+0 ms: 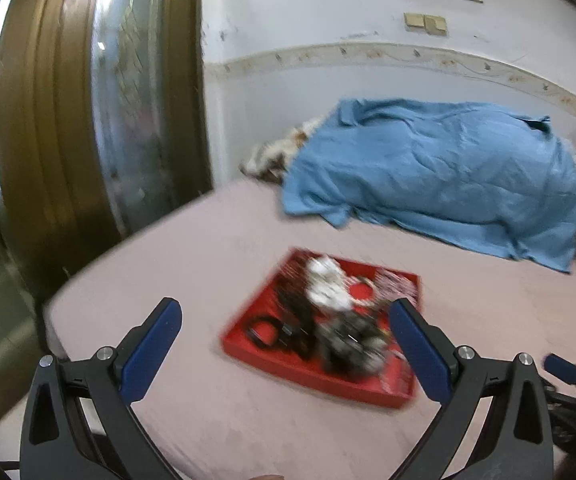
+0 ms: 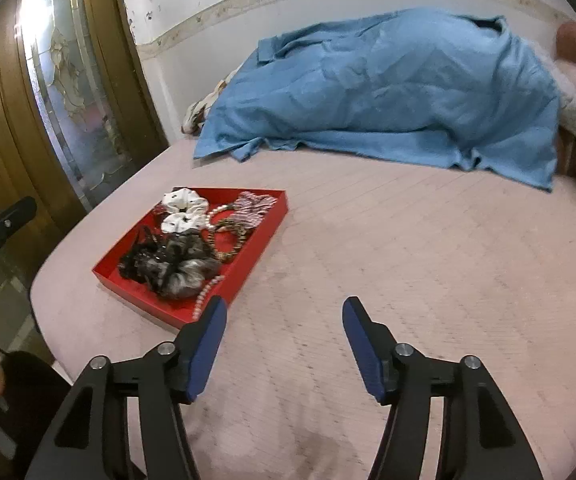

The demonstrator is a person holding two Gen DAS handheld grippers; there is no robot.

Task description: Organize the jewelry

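Note:
A shallow red tray (image 2: 266,216) lies on the pink bed (image 2: 408,264), left of centre in the right wrist view. It holds two white scrunchies (image 2: 184,210), a striped scrunchie (image 2: 254,206), dark furry scrunchies (image 2: 180,264), a gold chain (image 2: 228,240) and a pearl string (image 2: 204,292). My right gripper (image 2: 284,312) is open and empty, above the bed just right of the tray's near corner. In the blurred left wrist view the tray (image 1: 248,350) sits ahead. My left gripper (image 1: 284,312) is wide open and empty above its near side.
A blue blanket (image 2: 388,84) is heaped at the far side of the bed over patterned bedding (image 1: 276,152). A brown door with a glass panel (image 2: 68,92) stands at the left. The bed's left edge (image 2: 48,264) is close to the tray.

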